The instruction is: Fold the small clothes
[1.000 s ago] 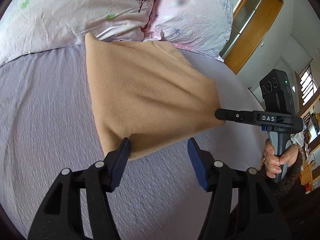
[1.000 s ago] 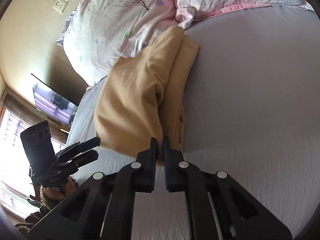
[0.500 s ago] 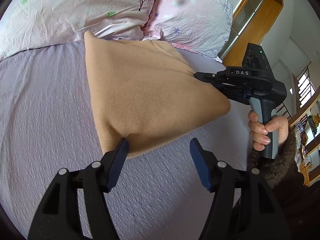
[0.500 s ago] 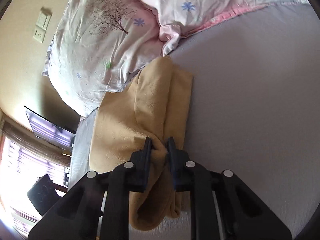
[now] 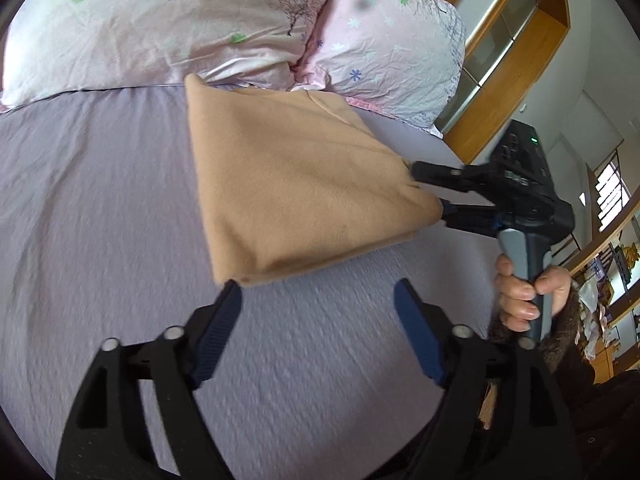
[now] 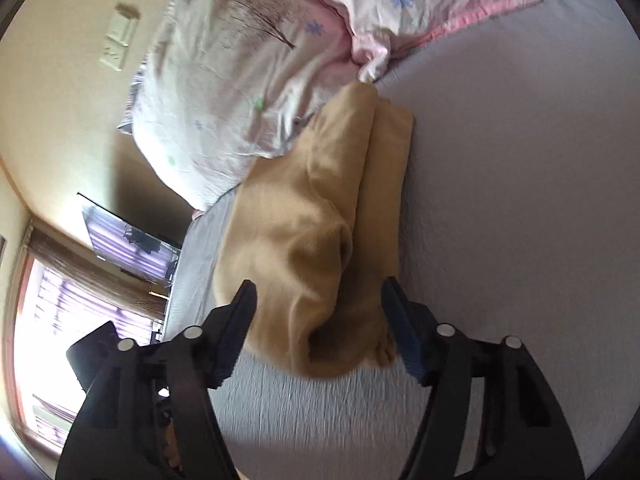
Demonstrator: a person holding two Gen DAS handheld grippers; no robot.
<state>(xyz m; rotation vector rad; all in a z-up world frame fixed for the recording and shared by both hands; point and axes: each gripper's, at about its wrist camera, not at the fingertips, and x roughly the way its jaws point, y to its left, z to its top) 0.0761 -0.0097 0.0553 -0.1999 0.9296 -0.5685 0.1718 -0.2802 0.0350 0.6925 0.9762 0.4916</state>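
Note:
A tan fleece garment (image 5: 296, 184) lies folded on the lilac bed sheet (image 5: 100, 208), its far end against the pillows. My left gripper (image 5: 318, 294) is open and empty, just short of the garment's near edge. My right gripper (image 6: 320, 300) is open, its jaws spread on either side of the garment's bunched near end (image 6: 320, 264), with no grip on it. In the left wrist view the right gripper (image 5: 430, 192) sits at the garment's right corner, held by a hand.
Two floral pillows (image 5: 200, 20) lie at the head of the bed behind the garment. A wooden cabinet (image 5: 516, 52) stands beyond the bed's right side. A window (image 6: 52, 320) and a wall screen (image 6: 120, 236) show at the left in the right wrist view.
My right gripper has opened and let go of the garment's end, which has dropped onto the folded pile. My left gripper has stayed open and drawn back slightly.

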